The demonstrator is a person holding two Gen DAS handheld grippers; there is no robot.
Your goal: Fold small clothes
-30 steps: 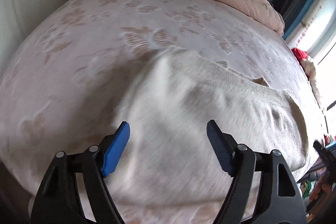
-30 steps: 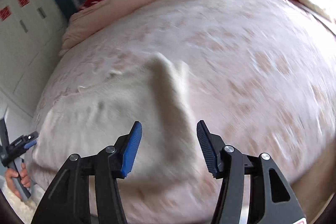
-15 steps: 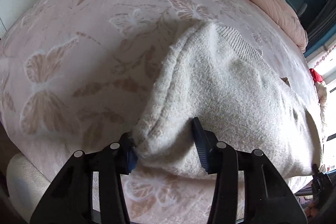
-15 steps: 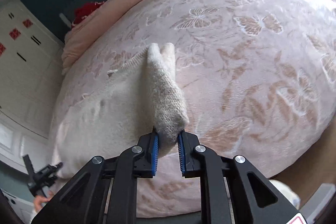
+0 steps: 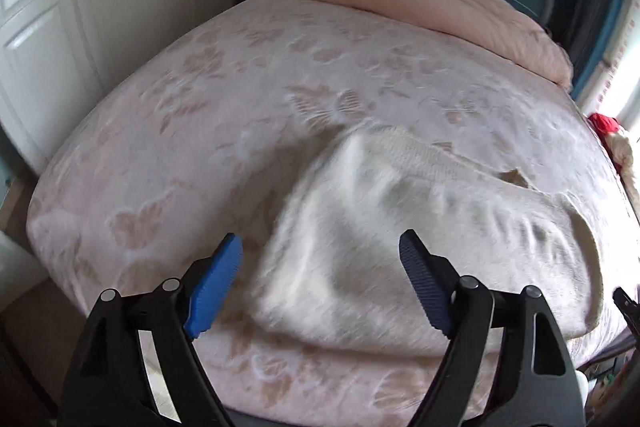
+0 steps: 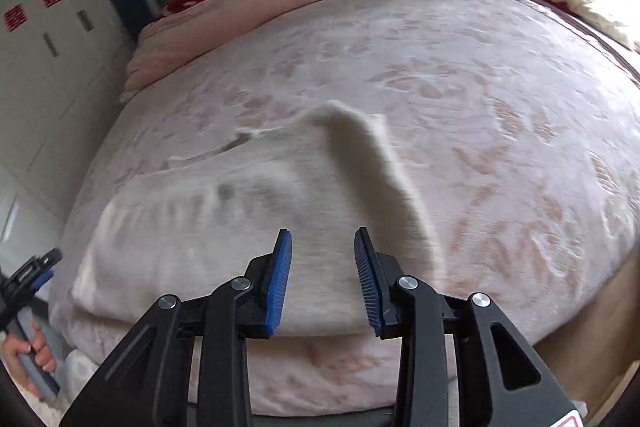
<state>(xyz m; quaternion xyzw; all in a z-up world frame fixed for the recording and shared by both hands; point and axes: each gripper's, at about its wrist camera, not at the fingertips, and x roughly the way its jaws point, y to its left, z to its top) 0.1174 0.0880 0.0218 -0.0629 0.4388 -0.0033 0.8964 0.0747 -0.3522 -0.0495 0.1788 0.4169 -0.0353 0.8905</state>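
Lying near the bottom edge of the pink bed (image 5: 168, 131), spread wide across the lower middle of both views: one small cream sweater (image 5: 360, 247). Looks soft, fluffy and light, so probably floppy when lifted and quick to sag. Not slippery, not easy to break. Bunched into bumps and wrinkles, with a tall ridge of cloth standing up on its right side in the right view. Best places to pinch, as a guess: the thick left edge near the bottom of the left view, and the near end of that ridge at the lower middle of the right view. Better to grab the hem than the loose middle, or the cloth may just pile up.

Left claw (image 5: 320, 283) at the bottom of its frame, blue pads (image 5: 216, 287) wide apart, holding nothing, hovering just over the near left part of the sweater and pointing up the bed toward the pink pillows (image 5: 420, 3).

Right claw (image 6: 322, 281) at the bottom middle of its frame, pads apart but closer together, holding nothing, tipped down over the near edge. Bare hand (image 6: 32, 355) gripping the other tool's handle at lower left of that view.
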